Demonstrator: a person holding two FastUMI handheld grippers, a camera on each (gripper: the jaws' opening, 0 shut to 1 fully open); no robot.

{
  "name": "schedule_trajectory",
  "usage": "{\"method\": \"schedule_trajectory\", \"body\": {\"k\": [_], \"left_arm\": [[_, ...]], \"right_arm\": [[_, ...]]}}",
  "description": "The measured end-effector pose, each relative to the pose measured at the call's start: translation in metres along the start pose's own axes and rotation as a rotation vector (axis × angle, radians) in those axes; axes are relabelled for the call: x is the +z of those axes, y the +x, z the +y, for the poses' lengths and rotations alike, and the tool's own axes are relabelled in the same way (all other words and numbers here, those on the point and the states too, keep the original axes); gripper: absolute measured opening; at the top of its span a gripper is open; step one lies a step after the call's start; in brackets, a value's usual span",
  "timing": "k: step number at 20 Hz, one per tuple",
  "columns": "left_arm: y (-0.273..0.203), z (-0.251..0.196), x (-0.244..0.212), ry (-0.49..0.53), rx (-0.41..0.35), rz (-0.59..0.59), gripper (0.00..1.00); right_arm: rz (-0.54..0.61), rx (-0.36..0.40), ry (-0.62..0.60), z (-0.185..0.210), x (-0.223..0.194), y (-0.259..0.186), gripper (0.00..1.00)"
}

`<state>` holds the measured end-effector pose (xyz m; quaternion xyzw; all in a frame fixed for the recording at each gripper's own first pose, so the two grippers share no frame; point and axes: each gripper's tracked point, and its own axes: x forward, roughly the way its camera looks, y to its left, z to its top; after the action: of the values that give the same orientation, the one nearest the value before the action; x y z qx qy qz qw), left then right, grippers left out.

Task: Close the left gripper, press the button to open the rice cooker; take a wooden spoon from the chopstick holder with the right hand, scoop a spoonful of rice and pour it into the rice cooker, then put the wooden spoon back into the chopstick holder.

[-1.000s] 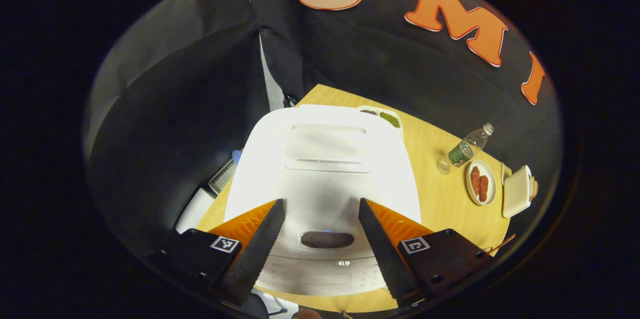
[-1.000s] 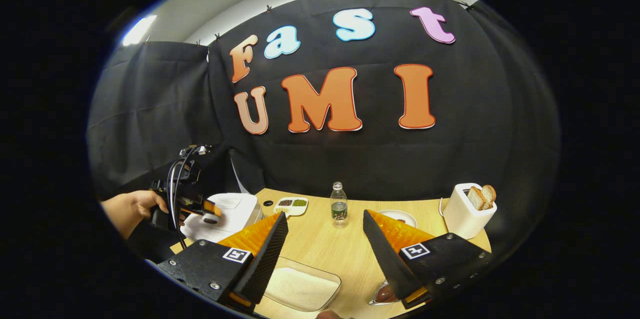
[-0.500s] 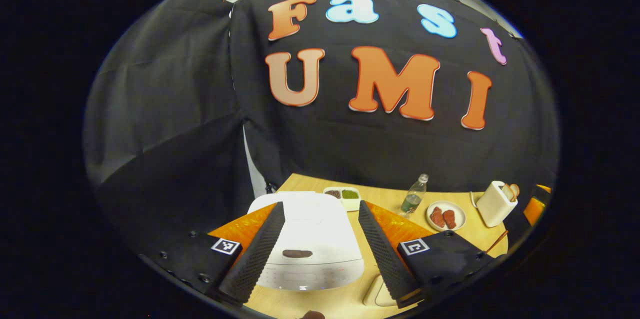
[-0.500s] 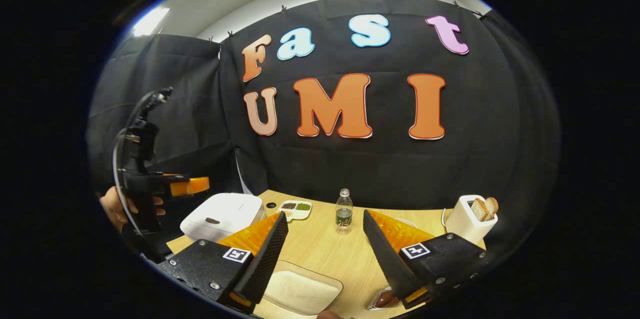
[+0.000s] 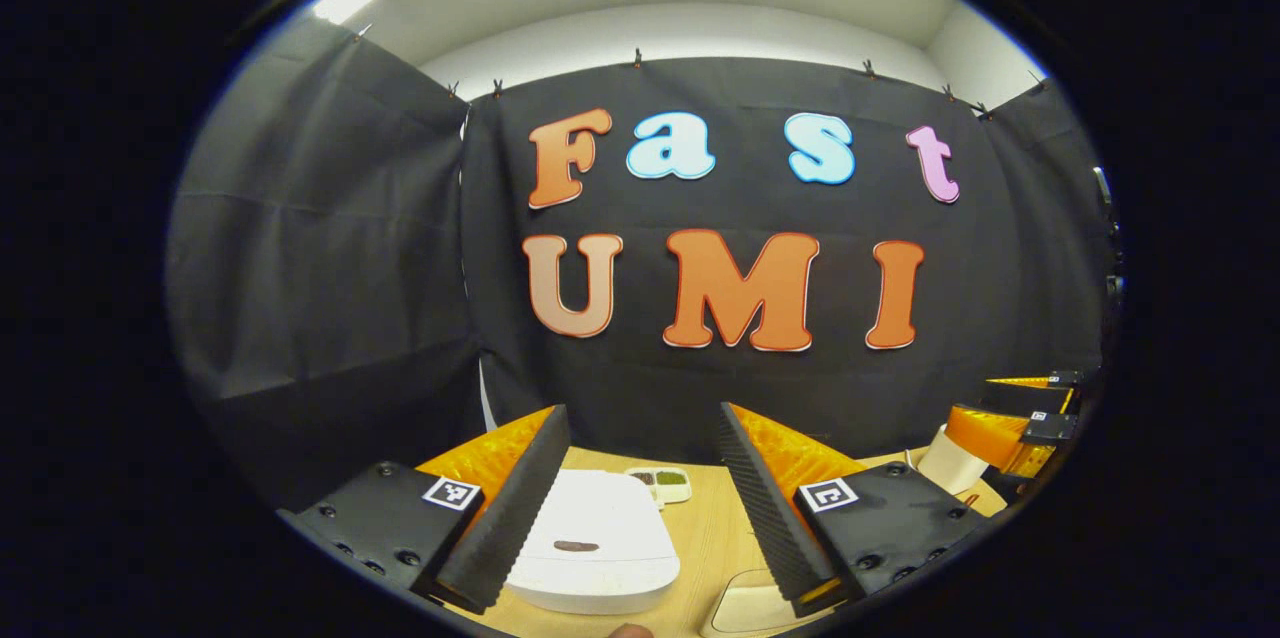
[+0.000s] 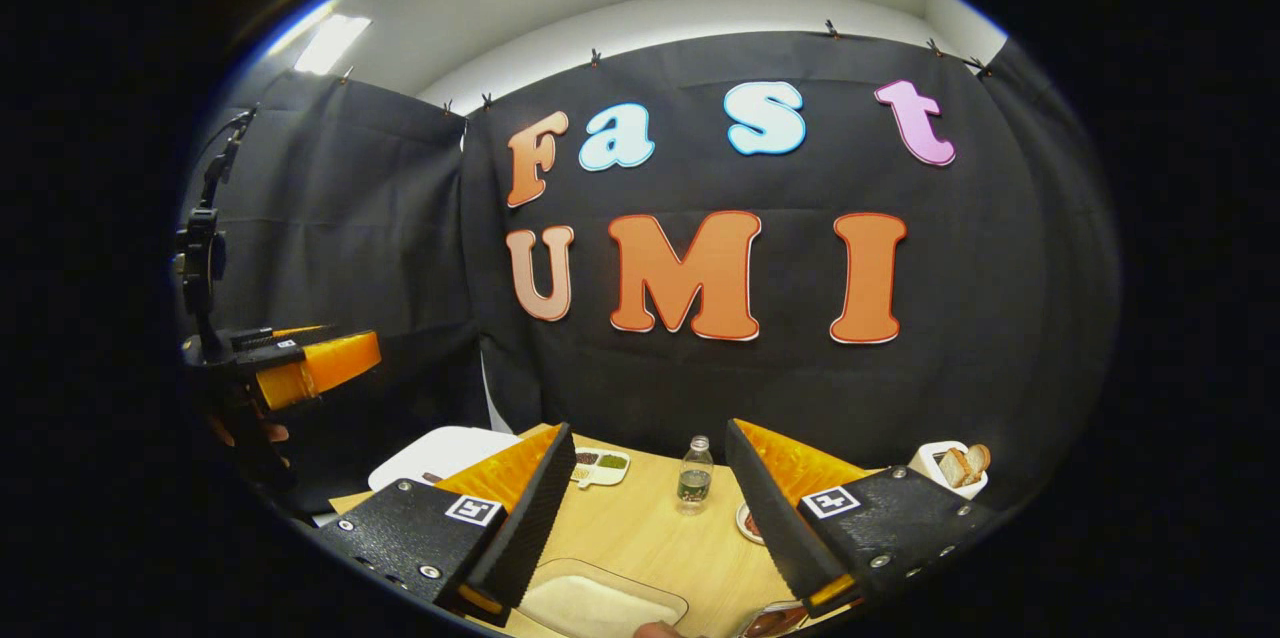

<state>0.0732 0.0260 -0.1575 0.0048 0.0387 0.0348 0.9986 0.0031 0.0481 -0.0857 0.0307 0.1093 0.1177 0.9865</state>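
in the left gripper view, the left gripper (image 5: 643, 503) hangs above and in front of the white rice cooker (image 5: 595, 543), its fingers spread wide and holding nothing. the cooker's lid is down, and the dark oval button (image 5: 575, 546) on the near part of the lid sits untouched, between and beyond the fingertips. in the right gripper view, the right gripper (image 6: 650, 523) is likewise wide open and empty, poised to the right of the cooker (image 6: 440, 453) over a clear tray of rice (image 6: 600, 603). a water bottle (image 6: 693, 473), a small divided dish (image 6: 600, 463) and a toaster with bread (image 6: 948, 468) stand farther to the cooker's right. the chopstick holder and wooden spoon cannot be made out. the risk from here, by judgement: the task calls for closed fingers on the button, and open ones could straddle it or slide off the smooth lid, leaving the cooker unopened. a steep descent from this height could also land off the small button.
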Motion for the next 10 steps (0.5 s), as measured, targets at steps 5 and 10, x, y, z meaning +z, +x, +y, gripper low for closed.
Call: {"method": "schedule_trajectory", "body": {"k": [5, 10], "left_arm": [[-0.013, -0.011, 0.003, -0.002, -0.016, -0.017, 1.00], [-0.018, -0.022, -0.003, 0.022, -0.044, -0.037, 0.99]], "right_arm": [[-0.044, 0.012, -0.020, 0.008, 0.018, -0.003, 0.94], [-0.071, 0.002, -0.041, 0.007, 0.023, -0.007, 0.93]]}}
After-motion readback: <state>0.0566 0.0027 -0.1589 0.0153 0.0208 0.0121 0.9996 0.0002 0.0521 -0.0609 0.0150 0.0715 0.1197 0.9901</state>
